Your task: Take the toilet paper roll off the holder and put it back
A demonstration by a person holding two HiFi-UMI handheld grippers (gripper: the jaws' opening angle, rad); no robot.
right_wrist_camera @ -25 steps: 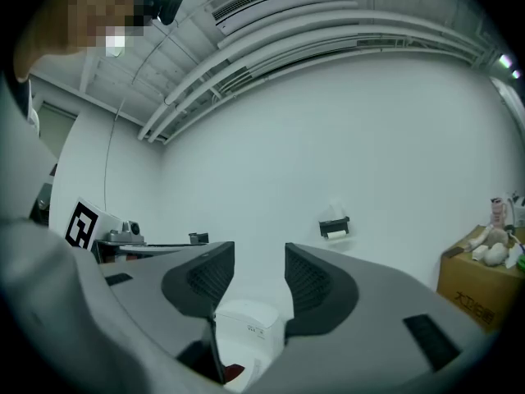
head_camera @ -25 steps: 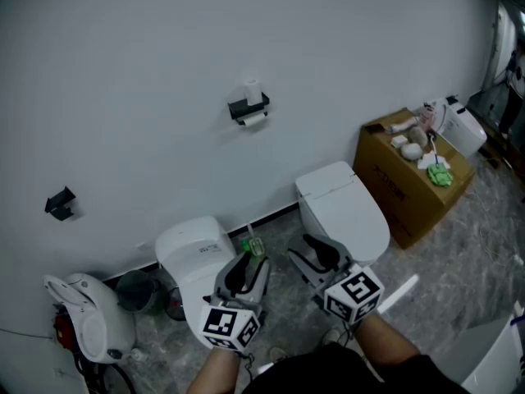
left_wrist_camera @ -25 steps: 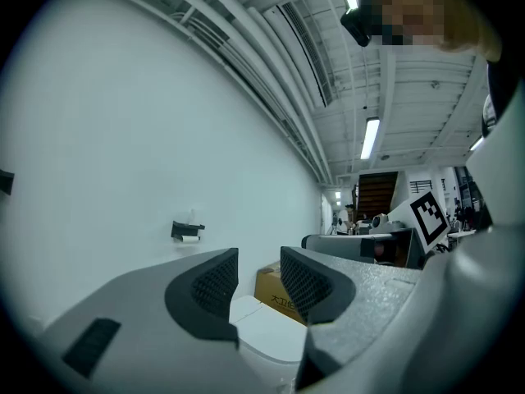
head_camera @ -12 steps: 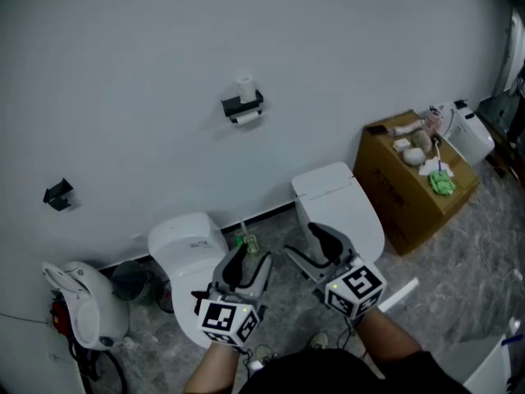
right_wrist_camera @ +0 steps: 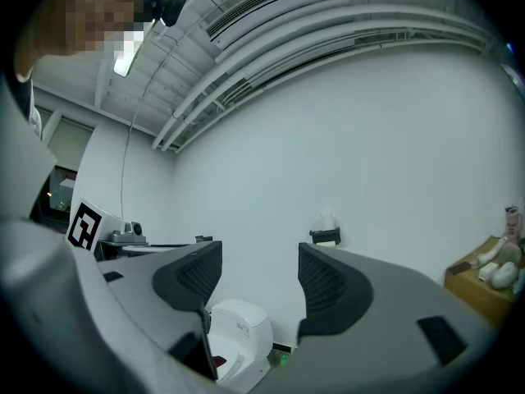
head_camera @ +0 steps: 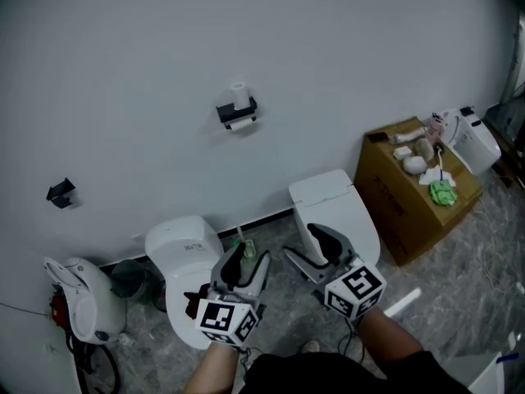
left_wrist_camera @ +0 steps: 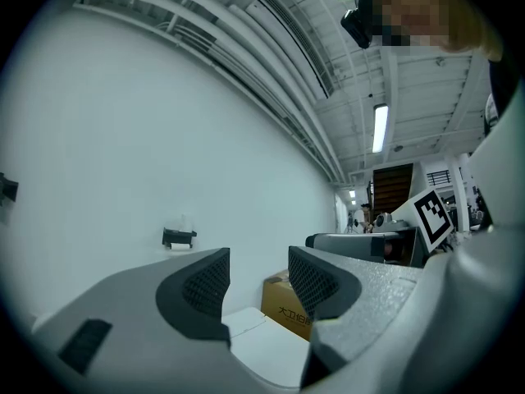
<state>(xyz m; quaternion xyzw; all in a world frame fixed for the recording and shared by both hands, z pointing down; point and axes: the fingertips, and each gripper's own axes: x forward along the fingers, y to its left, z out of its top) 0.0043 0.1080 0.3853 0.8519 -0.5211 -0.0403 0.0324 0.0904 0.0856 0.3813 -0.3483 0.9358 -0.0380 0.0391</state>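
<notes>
A black holder [head_camera: 235, 111] is fixed high on the white wall, with a white toilet paper roll [head_camera: 239, 93] standing upright on top and a strip of paper under it. Both grippers are held low and far from it, over the toilets. My left gripper [head_camera: 246, 260] is open with nothing between its jaws. My right gripper [head_camera: 309, 246] is open wider, also empty. In the left gripper view the holder [left_wrist_camera: 179, 237] appears small, left of the open left gripper [left_wrist_camera: 258, 273]. In the right gripper view the roll [right_wrist_camera: 327, 222] shows above the right jaw of the right gripper [right_wrist_camera: 258, 273].
Two white toilets [head_camera: 182, 245] [head_camera: 330, 201] stand against the wall below the holder. A cardboard box [head_camera: 400, 194] with several small items on top stands at the right, next to a white appliance [head_camera: 474, 139]. A white machine [head_camera: 82, 306] sits at the left, under a black wall bracket [head_camera: 60, 193].
Both grippers' jaws have spread wider than a second ago, the right one more. The head view has shifted a little, so the holder sits slightly higher and further left.
</notes>
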